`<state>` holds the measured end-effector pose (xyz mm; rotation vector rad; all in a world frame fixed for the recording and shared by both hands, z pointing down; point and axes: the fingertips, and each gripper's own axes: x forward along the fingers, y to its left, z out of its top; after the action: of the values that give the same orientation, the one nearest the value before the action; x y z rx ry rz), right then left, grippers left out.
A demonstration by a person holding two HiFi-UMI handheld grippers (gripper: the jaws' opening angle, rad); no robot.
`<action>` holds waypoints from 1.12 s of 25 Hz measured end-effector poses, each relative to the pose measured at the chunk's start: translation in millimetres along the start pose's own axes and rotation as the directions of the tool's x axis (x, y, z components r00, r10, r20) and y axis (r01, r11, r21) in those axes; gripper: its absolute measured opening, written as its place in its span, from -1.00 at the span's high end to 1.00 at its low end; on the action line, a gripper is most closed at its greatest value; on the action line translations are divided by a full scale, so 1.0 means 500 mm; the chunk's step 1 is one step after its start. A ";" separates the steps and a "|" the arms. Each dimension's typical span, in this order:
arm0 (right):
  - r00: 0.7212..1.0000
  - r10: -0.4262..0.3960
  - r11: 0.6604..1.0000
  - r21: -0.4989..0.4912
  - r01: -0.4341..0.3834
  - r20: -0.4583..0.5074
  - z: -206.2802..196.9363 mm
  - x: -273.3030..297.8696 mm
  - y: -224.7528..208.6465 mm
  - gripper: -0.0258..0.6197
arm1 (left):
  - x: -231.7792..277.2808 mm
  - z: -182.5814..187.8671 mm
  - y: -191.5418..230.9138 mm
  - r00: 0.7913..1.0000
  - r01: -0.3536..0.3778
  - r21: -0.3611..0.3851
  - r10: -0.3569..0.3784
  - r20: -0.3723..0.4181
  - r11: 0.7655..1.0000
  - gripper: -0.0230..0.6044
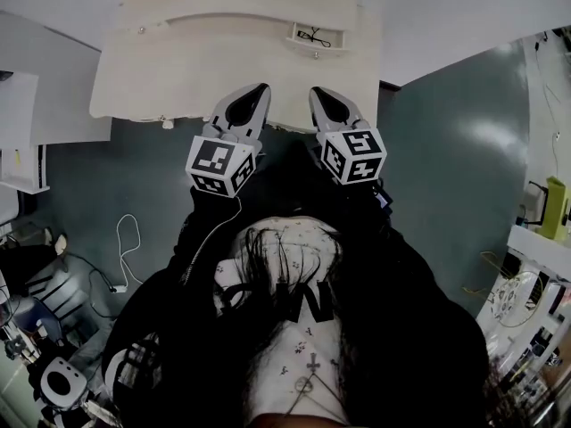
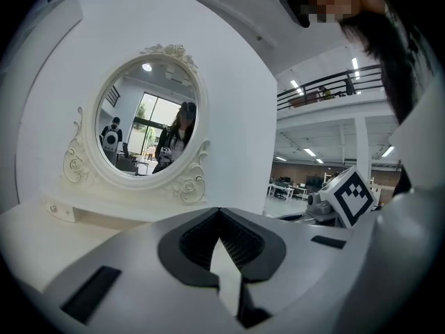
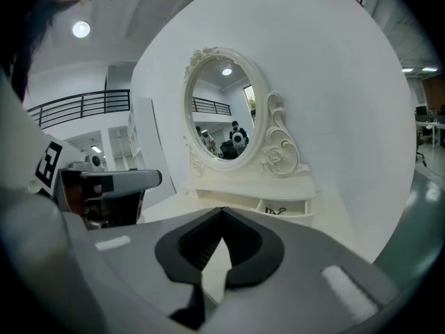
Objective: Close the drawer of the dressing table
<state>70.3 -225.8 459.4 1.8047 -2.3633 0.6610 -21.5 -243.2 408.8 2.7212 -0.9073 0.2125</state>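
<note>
Starting with the left hand-held gripper (image 2: 220, 212): clamped fully together at the tips, zero in its grip, just a sliver of pale bench (image 1: 169, 78) peeking through behind the pads. Parked at 9 o'clock of the right hand-held gripper (image 3: 222, 211), the two side by side and close together, both poking out over the near edge of the bench toward 12. Same deal on the right one: pinched closed, holding nothing.

Moving outward: staring pretty much straight at the oval mirror (image 2: 149, 127) with its curly white frame, standing at the back of the bench against a white wall. Right under that, a low shelf unit (image 3: 243, 186) running across the back.

Now the bit that matters: the drawer (image 1: 314, 50), set into the right end of that shelf unit, pulled out and open. Roughly at 12 o'clock from the right hand-held gripper in the head view, clearly apart from its tips. Showing up at about 1 o'clock just past the jaws in the right gripper view. Small black thing (image 1: 312, 35) lying inside, too tiny to identify.

Further out, grey-green floor (image 1: 446, 150) around the bench, plus a white cable (image 1: 129, 243) looped on it at about 7 o'clock of the left hand-held gripper.
</note>
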 end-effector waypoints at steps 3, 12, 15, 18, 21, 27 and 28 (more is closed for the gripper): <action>1.000 -0.006 1.000 -0.006 0.006 -0.026 -0.015 0.014 -0.027 0.89 | 0.020 0.004 0.002 1.000 -0.014 0.003 0.014 -0.001 1.000 0.93; 0.992 -0.052 0.999 0.001 0.052 -0.114 -0.071 0.074 -0.132 0.89 | 0.072 0.014 0.011 0.999 -0.042 0.030 0.042 -0.014 0.999 0.93; 0.987 -0.062 0.998 -0.004 0.062 -0.145 -0.093 0.104 -0.164 0.89 | 0.081 0.015 0.018 0.998 -0.055 0.035 0.055 -0.020 0.998 0.93; 0.981 -0.056 0.998 -0.013 0.054 -0.185 -0.115 0.138 -0.185 0.88 | 0.086 0.017 0.027 0.997 -0.066 0.040 0.067 -0.025 0.997 0.93; 0.975 -0.054 0.998 -0.033 0.048 -0.217 -0.131 0.171 -0.198 0.79 | 0.089 0.018 0.039 0.996 -0.080 0.041 0.081 -0.030 0.996 0.93; 0.951 -0.103 0.994 -0.072 0.086 -0.291 -0.166 0.227 -0.244 0.68 | 0.100 0.012 0.050 0.995 -0.093 0.039 0.094 -0.043 0.995 0.93; 0.945 -0.119 0.992 -0.084 0.098 -0.303 -0.172 0.235 -0.253 0.68 | 0.101 0.010 0.053 0.994 -0.095 0.038 0.096 -0.046 0.995 0.93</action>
<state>138.4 -323.4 611.1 1.6509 -2.0446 0.7741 2.9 -293.6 420.4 2.6952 -1.0305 0.3147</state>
